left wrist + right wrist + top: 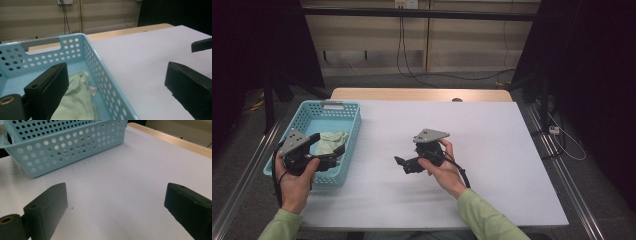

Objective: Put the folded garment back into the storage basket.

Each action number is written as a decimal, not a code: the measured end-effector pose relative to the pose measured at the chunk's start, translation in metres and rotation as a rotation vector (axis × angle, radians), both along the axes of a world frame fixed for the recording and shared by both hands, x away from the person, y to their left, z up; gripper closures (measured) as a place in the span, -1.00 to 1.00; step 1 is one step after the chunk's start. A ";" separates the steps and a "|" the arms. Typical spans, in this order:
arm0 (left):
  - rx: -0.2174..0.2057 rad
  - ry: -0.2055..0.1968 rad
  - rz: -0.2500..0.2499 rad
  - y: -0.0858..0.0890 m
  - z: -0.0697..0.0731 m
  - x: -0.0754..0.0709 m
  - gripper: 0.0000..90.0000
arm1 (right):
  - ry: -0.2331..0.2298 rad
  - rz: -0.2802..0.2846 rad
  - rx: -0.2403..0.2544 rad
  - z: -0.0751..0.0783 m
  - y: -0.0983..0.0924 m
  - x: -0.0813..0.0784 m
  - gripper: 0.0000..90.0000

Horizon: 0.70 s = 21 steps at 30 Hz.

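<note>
Left hand-held gripper point(331, 145): jaws spread wide, gripping nothing; poised over the near right part of the basket, one jaw above the cloth, the other beyond the basket wall.
Right hand-held gripper point(403, 163): jaws wide apart, empty, low over the bare white table point(492, 150), pointing toward the basket.
Light green cloth point(77, 100): crumpled on the basket floor; the left gripper view shows a small sewn-in tag, too small to make out from the high view.
Pale blue basket point(312, 107): perforated, at the table's left edge; the right gripper view shows its outer side wall point(72, 147), contents hidden, far end cut off.
</note>
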<state>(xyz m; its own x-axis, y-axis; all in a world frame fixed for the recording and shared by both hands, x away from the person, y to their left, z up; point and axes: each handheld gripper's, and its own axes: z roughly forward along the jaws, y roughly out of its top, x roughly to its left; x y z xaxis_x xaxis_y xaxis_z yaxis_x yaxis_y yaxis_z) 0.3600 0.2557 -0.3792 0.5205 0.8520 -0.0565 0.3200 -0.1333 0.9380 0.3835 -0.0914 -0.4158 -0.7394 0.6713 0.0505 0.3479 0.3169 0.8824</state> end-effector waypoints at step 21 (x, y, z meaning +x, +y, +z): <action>-0.011 -0.001 -0.043 -0.022 -0.020 -0.020 -0.88 | -0.013 -0.180 0.035 -0.016 -0.079 -0.038 -0.89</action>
